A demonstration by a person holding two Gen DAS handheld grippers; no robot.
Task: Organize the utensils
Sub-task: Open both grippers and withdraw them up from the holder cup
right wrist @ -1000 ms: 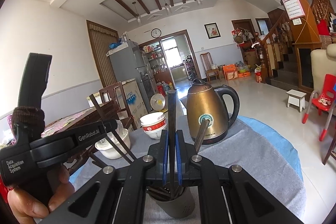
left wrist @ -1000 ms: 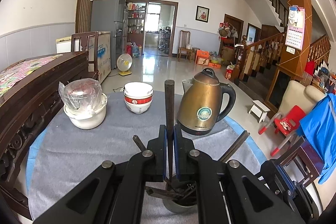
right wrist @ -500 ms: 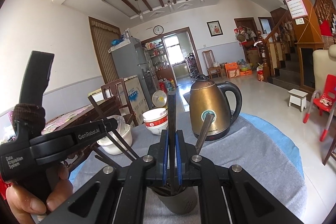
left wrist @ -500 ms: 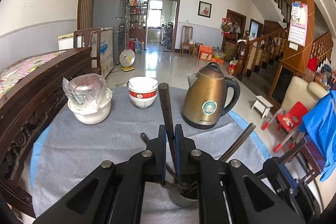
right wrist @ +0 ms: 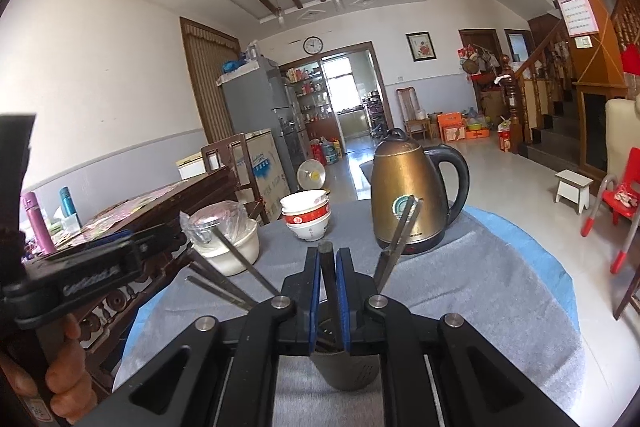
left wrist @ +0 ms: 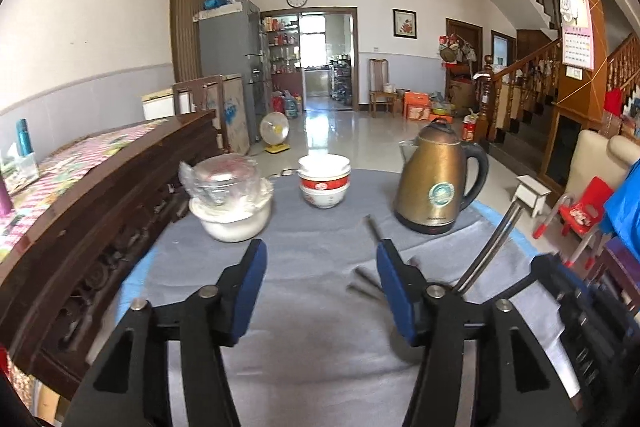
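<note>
My left gripper (left wrist: 318,271) is open and empty above the grey tablecloth. To its right, utensil handles (left wrist: 486,247) lean out of a holder hidden behind its right finger. In the right wrist view my right gripper (right wrist: 327,263) is nearly shut on a dark utensil handle (right wrist: 329,267) that stands in a grey utensil holder (right wrist: 346,367) right below the fingers. Other metal utensils (right wrist: 398,239) lean out of the holder to the left and right. The left gripper's body (right wrist: 80,275) and the hand holding it show at the left.
On the round table with its grey cloth (left wrist: 320,307) stand a bronze electric kettle (left wrist: 438,179), stacked red-and-white bowls (left wrist: 325,185) and a white bowl with a plastic-wrapped glass container (left wrist: 230,201). A dark wooden bench (left wrist: 92,195) lies on the left. Chairs stand on the right.
My left gripper has opened, let go of the dark utensil handle and moved left away from the holder. My right gripper still holds its handle, which now sits lower in the holder.
</note>
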